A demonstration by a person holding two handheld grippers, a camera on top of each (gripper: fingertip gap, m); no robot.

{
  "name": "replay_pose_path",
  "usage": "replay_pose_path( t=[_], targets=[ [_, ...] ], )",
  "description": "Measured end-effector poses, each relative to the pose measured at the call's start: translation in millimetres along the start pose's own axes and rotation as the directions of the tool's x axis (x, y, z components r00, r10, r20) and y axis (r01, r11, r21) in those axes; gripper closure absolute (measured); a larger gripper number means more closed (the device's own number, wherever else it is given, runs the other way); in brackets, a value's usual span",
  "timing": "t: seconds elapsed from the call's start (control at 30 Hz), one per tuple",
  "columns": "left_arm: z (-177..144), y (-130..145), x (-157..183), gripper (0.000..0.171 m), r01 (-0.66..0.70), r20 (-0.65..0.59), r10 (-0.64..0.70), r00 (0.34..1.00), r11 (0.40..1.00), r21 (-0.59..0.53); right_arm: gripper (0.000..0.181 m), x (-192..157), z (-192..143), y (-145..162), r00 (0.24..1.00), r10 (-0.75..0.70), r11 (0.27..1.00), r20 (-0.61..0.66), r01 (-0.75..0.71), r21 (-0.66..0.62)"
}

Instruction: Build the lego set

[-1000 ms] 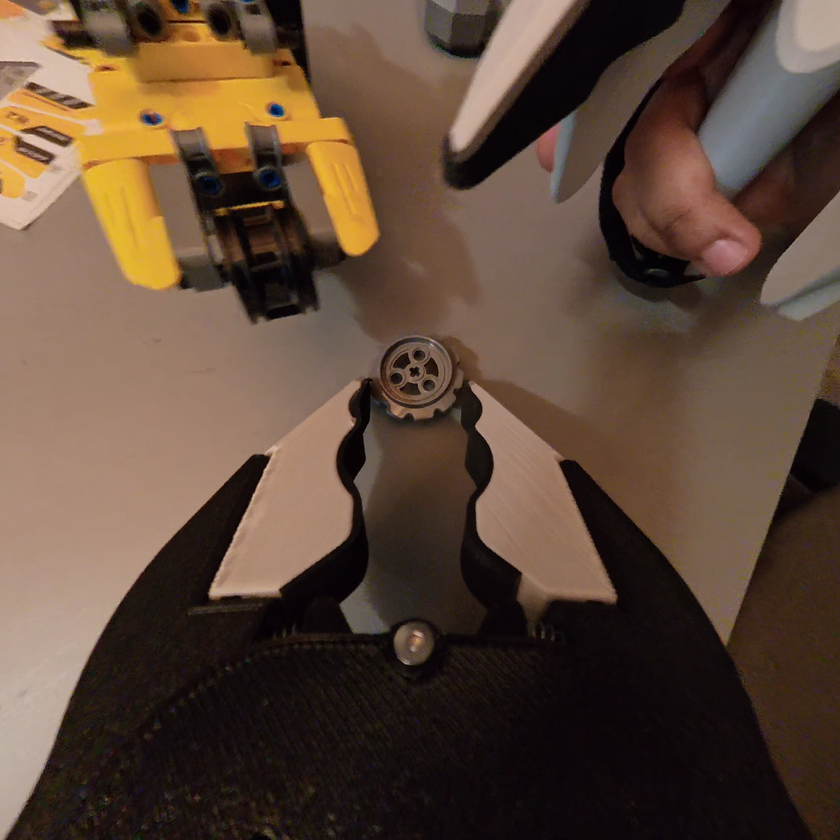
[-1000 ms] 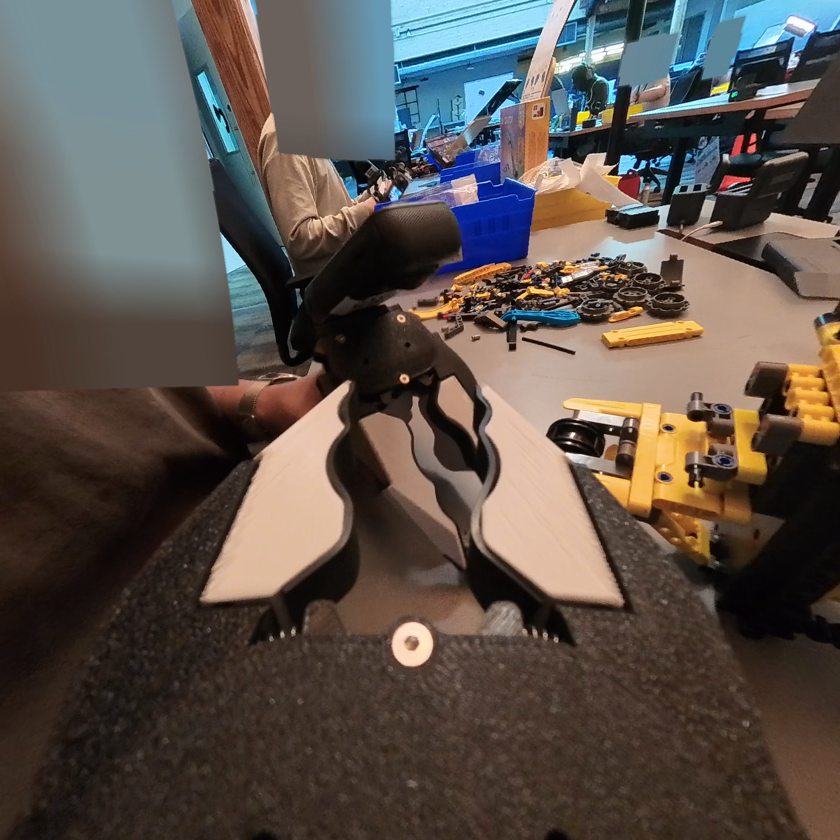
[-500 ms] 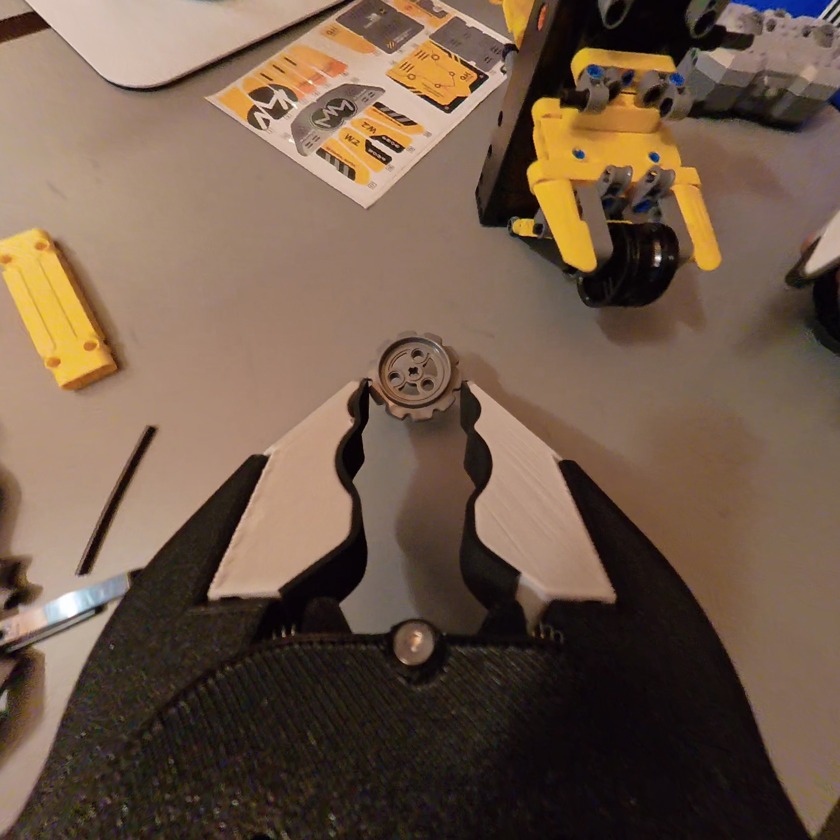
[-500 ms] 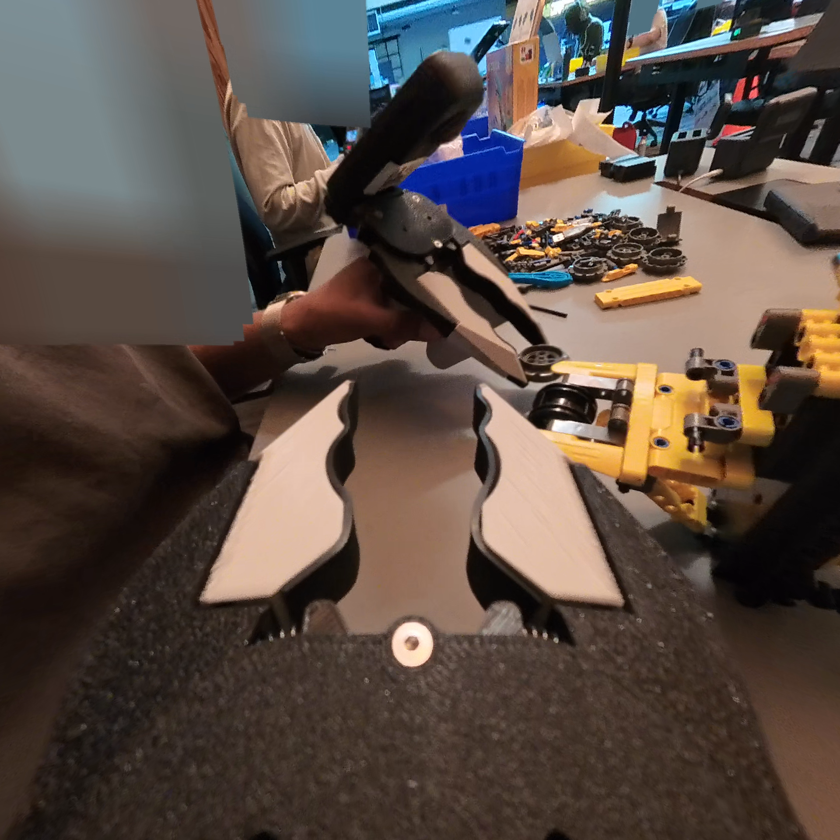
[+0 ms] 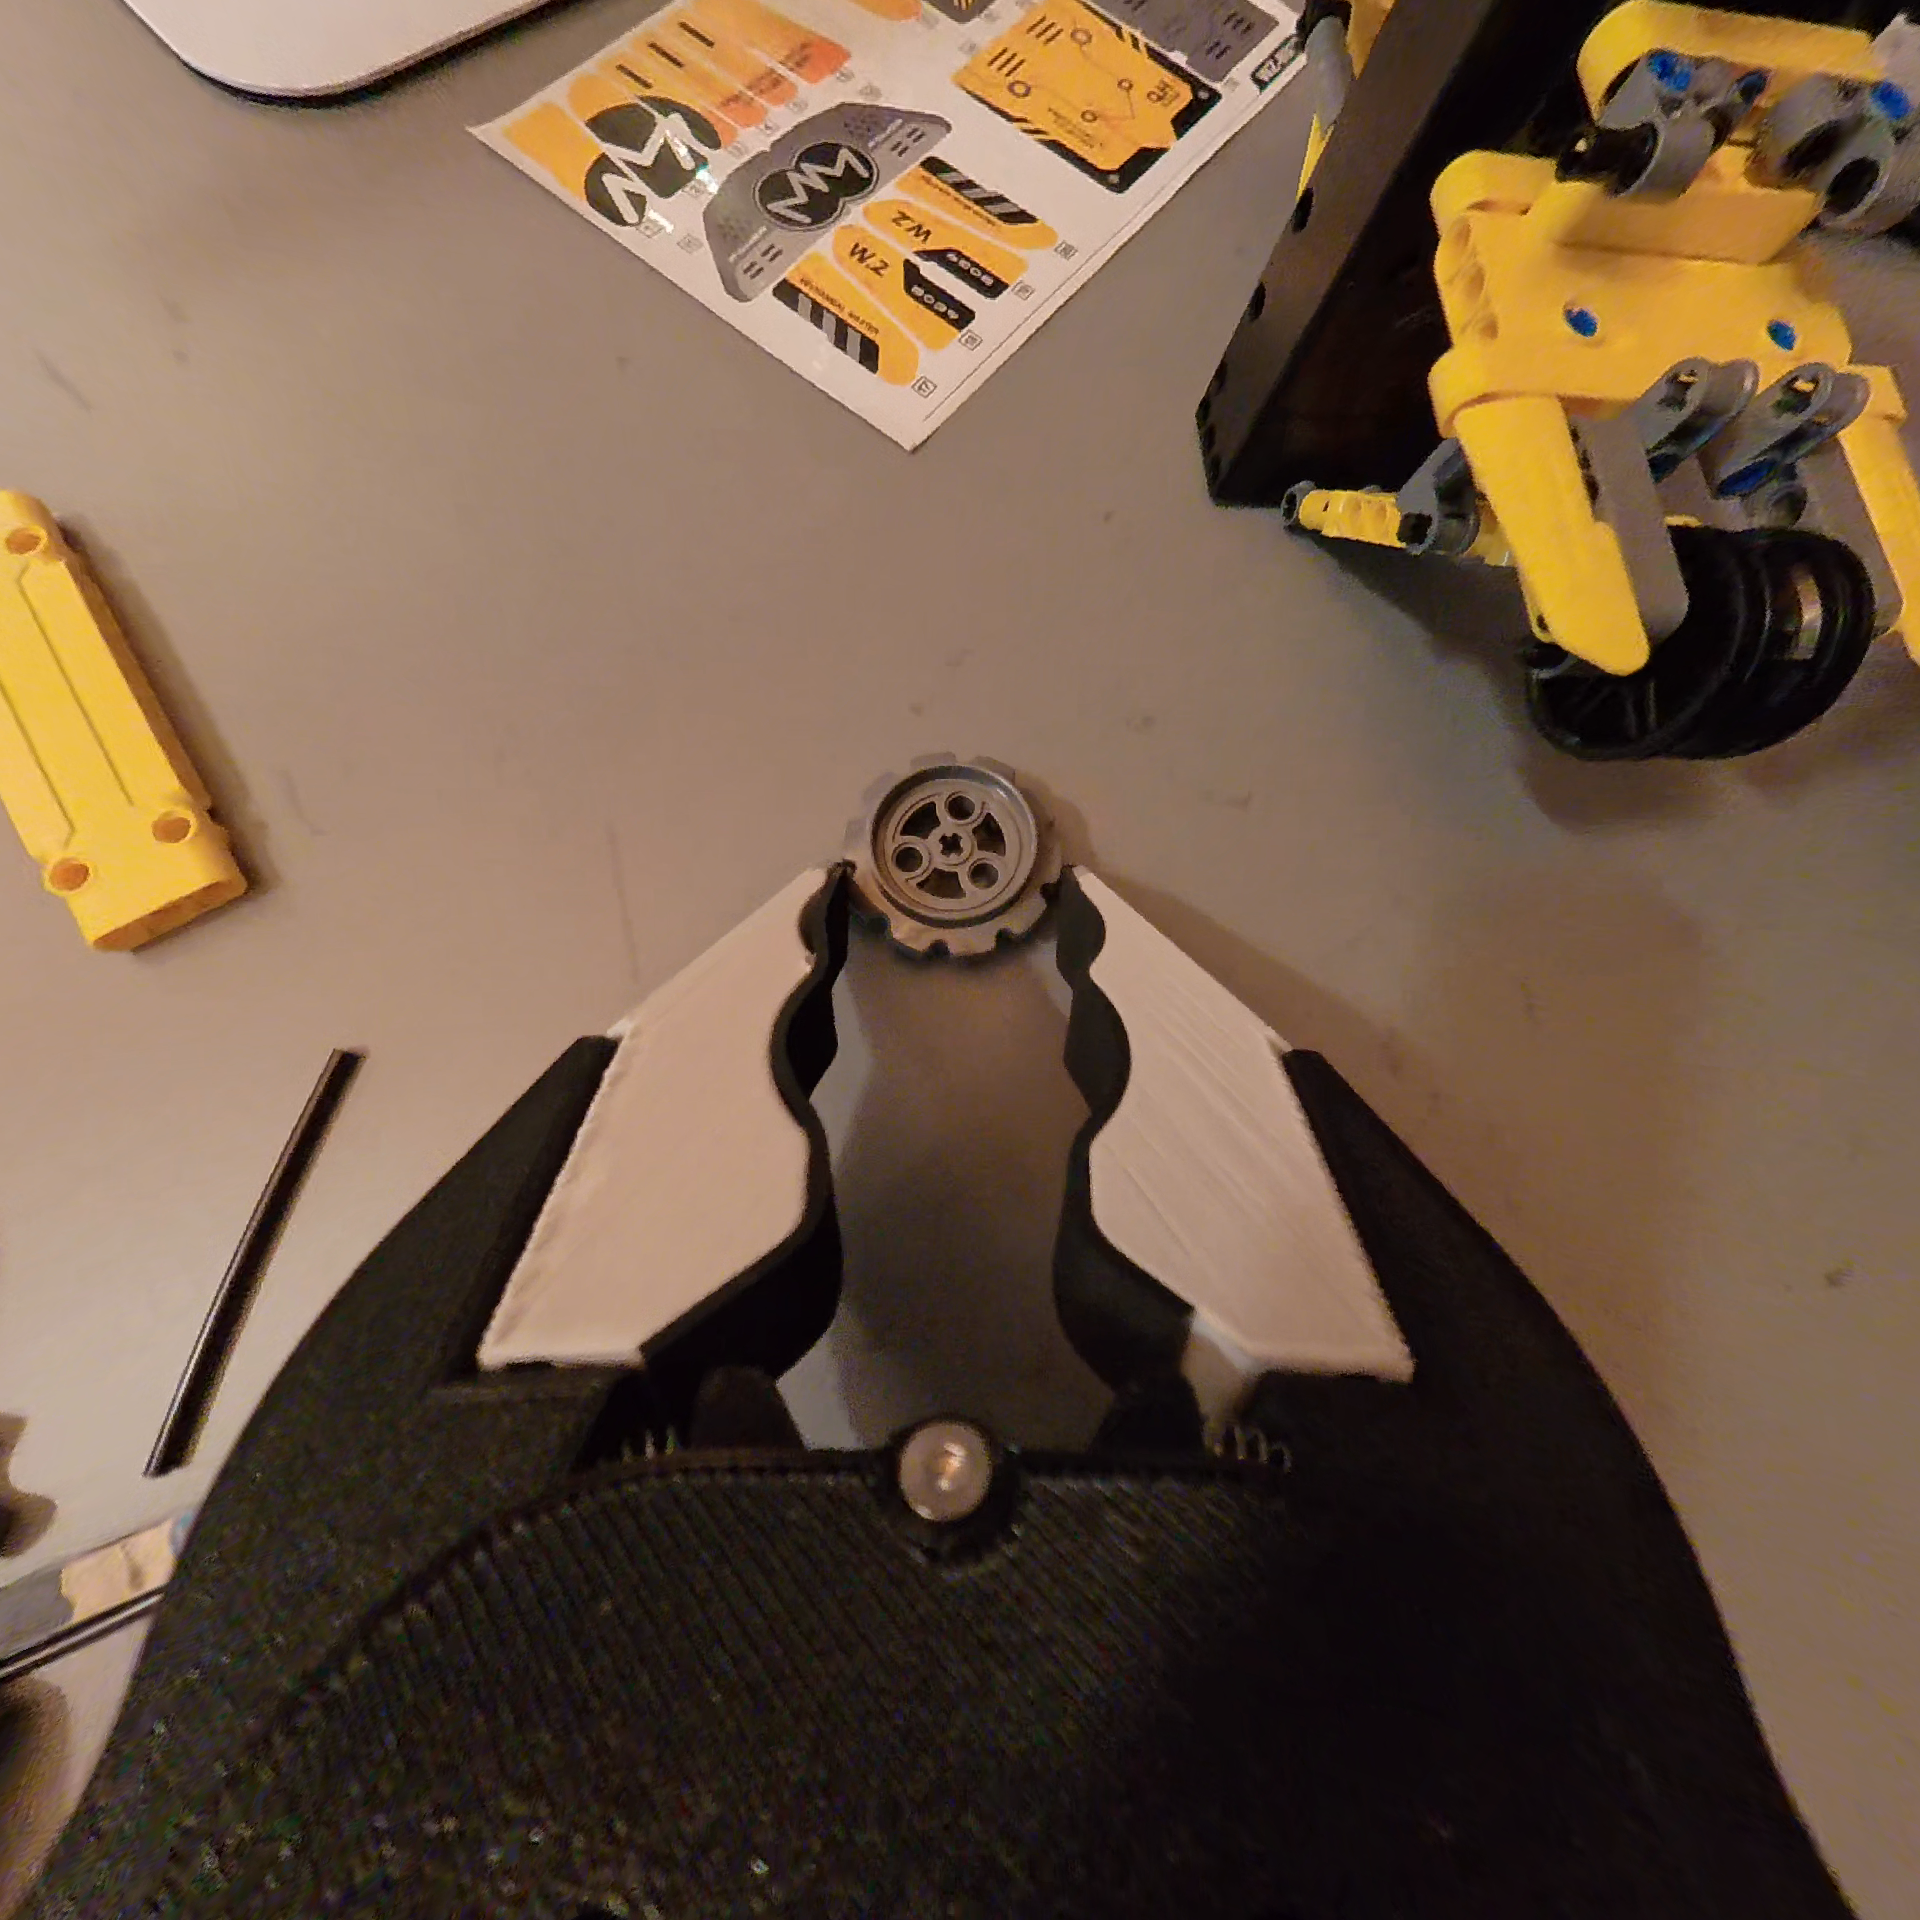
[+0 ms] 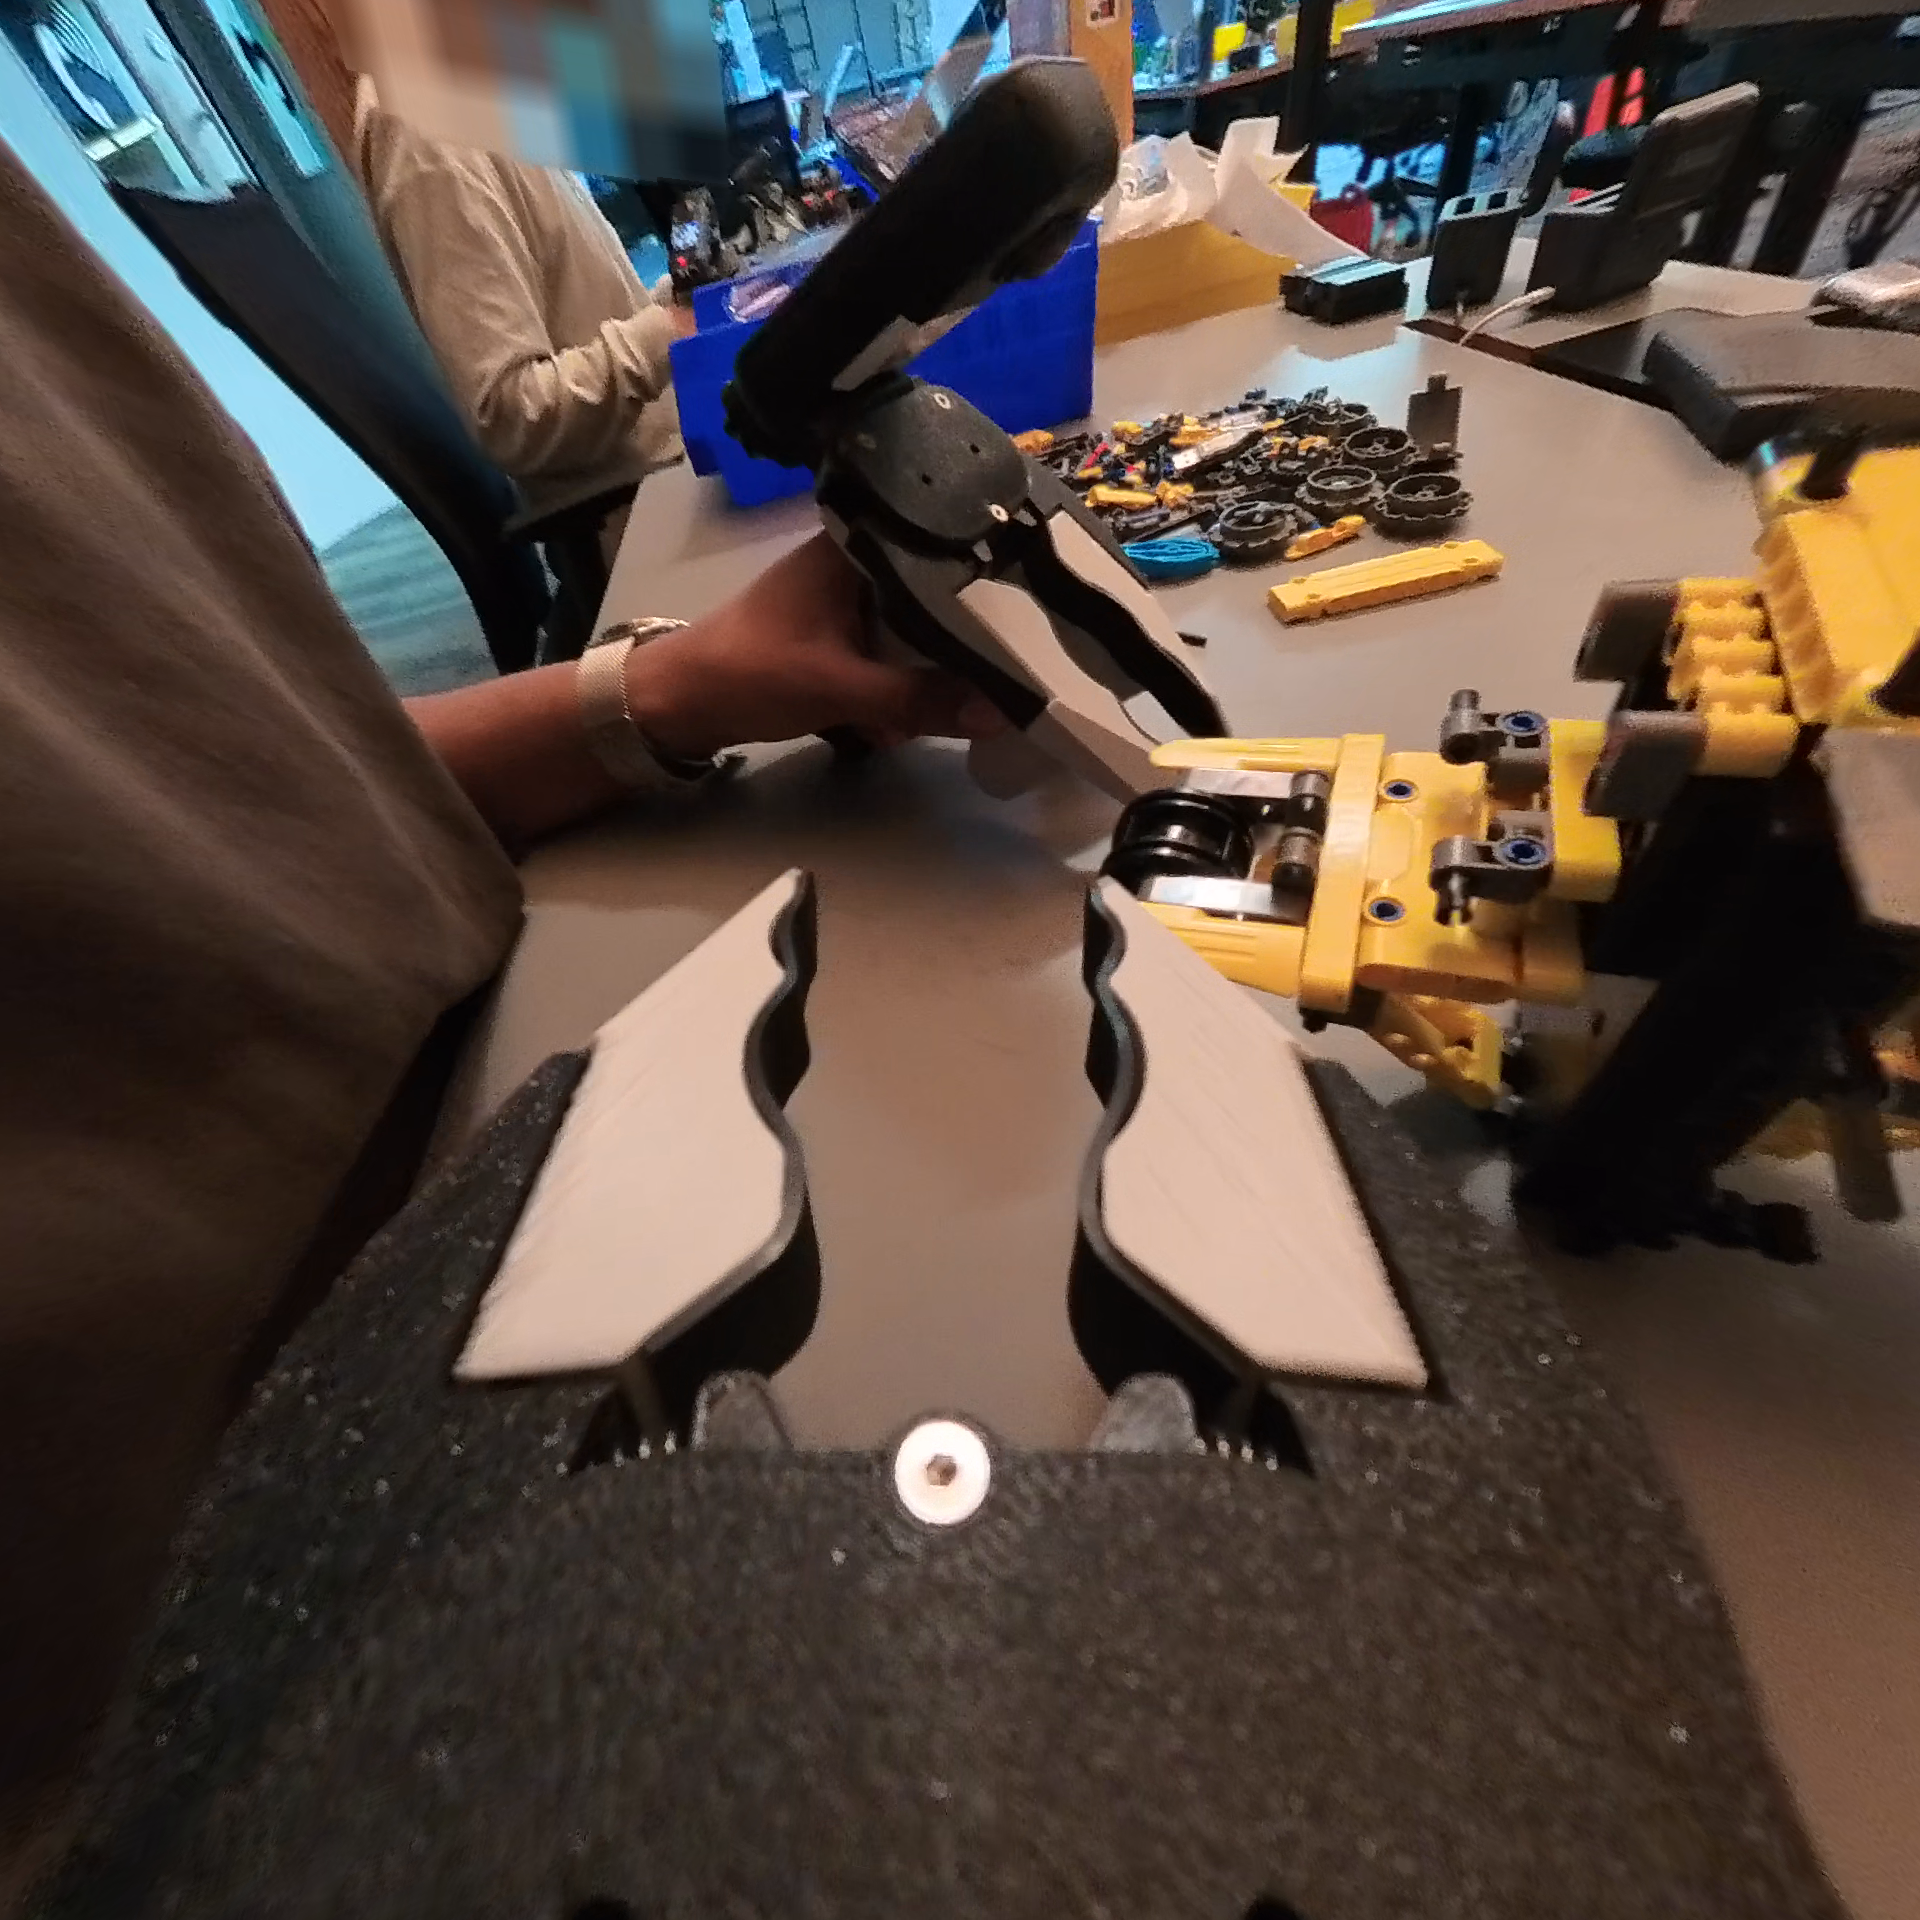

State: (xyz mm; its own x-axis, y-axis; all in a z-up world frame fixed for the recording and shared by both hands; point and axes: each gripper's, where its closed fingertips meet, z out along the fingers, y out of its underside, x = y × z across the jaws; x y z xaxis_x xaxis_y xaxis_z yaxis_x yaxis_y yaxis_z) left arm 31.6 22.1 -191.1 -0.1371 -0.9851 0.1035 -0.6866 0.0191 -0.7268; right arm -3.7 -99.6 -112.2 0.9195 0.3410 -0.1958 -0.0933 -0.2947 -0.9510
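My left gripper [image 5: 951, 896] is shut on a small grey toothed wheel [image 5: 954, 858] and holds it at its fingertips above the grey table [image 5: 520, 644]. A yellow and black brick-built vehicle [image 5: 1621, 343] with a black tyre [image 5: 1704, 665] stands at the upper right. In the right wrist view the left gripper [image 6: 1164, 743] shows farther off, its tips beside the yellow arm of the vehicle [image 6: 1392, 862] near the tyre [image 6: 1184, 842]. My right gripper [image 6: 948, 894] is open and empty, low over the table, just left of the vehicle.
A sticker sheet [image 5: 883, 197], a yellow panel piece [image 5: 94, 727] and a thin black rod [image 5: 255, 1257] lie on the table. A pile of loose parts [image 6: 1278, 468], a yellow beam [image 6: 1387, 582] and a blue bin [image 6: 997, 353] lie farther back. A person's hand [image 6: 769, 665] holds the left gripper. The thin black rod [image 5: 255, 1257] lies some 11 cm from my left tips, 25 cm from my right tips.
My left gripper, still shut on the grey wheel, has swung away from over the vehicle's front, then closed in lower beside its yellow arm. The right gripper stays open and has barely moved.
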Motion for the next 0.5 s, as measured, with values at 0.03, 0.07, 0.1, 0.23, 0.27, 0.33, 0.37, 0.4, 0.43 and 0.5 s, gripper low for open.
replay_pose_path(
  t=[0.03, 0.07, 0.1, 0.23, 0.27, 0.33, 0.37, 0.4, 0.43, 0.5],
  targets=[
    [0.7, -0.7, -0.1, 0.136, 0.004, -0.003, -0.004, 1.0, 1.0, 0.001, 0.13, 0.4, -0.9, -0.8, 1.0, 0.011, 1.0, 0.008, -0.011, 0.008],
    [0.9, -1.1, -0.2, 0.136, 0.007, -0.006, -0.007, 1.0, 1.0, 0.001, 0.129, 0.6, -1.6, -1.5, 1.0, 0.018, 1.0, 0.013, -0.018, 0.014],
    [1.0, -1.2, -0.2, 0.136, 0.012, -0.009, -0.012, 1.0, 1.0, 0.002, 0.129, 1.2, -2.1, -2.1, 1.0, 0.022, 1.0, 0.013, -0.022, 0.018],
    [0.7, -1.6, -0.3, 0.136, 0.037, -0.032, -0.037, 0.999, 0.999, 0.005, 0.129, 2.4, -1.1, -0.4, 1.0, 0.023, 1.0, 0.007, -0.024, 0.009],
    [0.7, -1.6, -0.2, 0.136, 0.041, -0.036, -0.04, 0.999, 0.999, 0.006, 0.129, 2.1, -0.8, -0.1, 1.0, 0.02, 1.0, 0.006, -0.02, 0.006],
    [0.8, -1.5, -0.1, 0.136, 0.038, -0.034, -0.038, 0.999, 0.999, 0.006, 0.129, 1.1, -0.6, 0.0, 1.0, 0.007, 1.0, 0.0, -0.007, 0.004],
    [1.0, -1.3, 0.1, 0.136, 0.031, -0.028, -0.031, 0.999, 1.0, 0.005, 0.13, 0.4, -0.6, 0.1, 1.0, -0.003, 1.0, -0.003, 0.003, 0.002],
    [1.3, -1.0, 0.4, 0.135, 0.021, -0.022, -0.021, 1.0, 1.0, 0.003, 0.13, -0.4, -0.2, 0.2, 1.0, -0.013, 1.0, -0.005, 0.013, -0.001],
    [1.4, -0.8, 1.6, 0.131, 0.008, -0.02, -0.008, 1.0, 1.0, 0.002, 0.13, -1.3, 0.3, 0.5, 1.0, -0.023, 1.0, -0.007, 0.023, -0.005],
    [1.1, -0.8, 4.7, 0.118, -0.019, -0.022, 0.019, 1.0, 1.0, 0.005, 0.131, -4.4, 1.7, 0.3, 0.999, -0.038, 0.999, 0.0, 0.038, -0.005]
  ],
)
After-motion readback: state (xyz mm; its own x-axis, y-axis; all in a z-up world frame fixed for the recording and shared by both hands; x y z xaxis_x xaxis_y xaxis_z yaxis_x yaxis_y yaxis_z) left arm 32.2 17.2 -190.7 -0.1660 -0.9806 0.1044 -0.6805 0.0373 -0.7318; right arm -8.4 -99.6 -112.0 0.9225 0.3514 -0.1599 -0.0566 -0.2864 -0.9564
